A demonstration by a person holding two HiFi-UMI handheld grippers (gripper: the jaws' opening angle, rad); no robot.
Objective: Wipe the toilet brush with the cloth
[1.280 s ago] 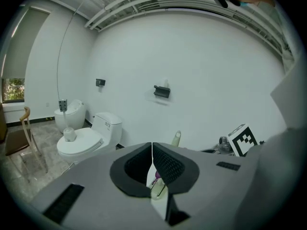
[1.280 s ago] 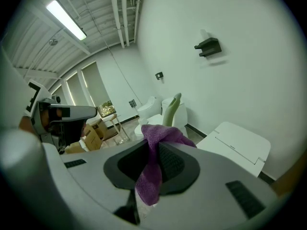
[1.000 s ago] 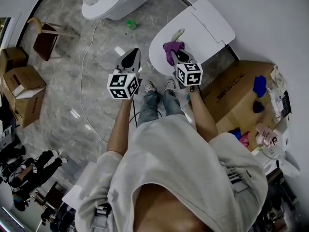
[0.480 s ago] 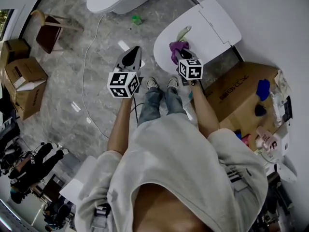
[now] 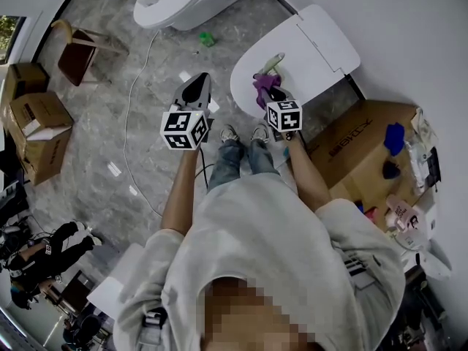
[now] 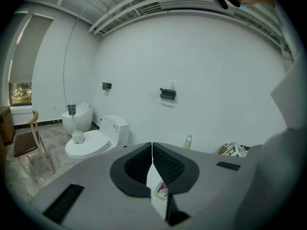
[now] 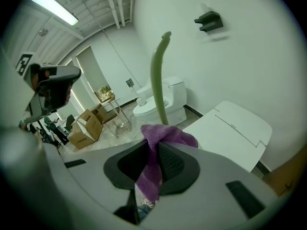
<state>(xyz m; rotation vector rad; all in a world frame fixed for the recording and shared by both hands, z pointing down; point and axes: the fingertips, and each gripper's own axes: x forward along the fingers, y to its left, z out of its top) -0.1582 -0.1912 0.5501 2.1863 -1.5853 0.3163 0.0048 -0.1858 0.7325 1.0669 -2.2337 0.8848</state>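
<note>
Right gripper [image 7: 154,152] is pinched on the purple cloth [image 7: 165,135]; the cloth bunches above the jaws and a tail hangs down between them. Toilet brush [image 7: 158,75]: pale green handle upright, just behind the cloth at its 12 o'clock. Looks like contact, can't confirm; the brush head isn't visible. In the head view, cloth and handle sit over the white toilet lid [image 5: 314,46]. Left gripper [image 6: 152,146] is pressed together with nothing in it, at 9 o'clock of the right one, apart from the brush, over the marble floor [image 5: 88,145].
</note>
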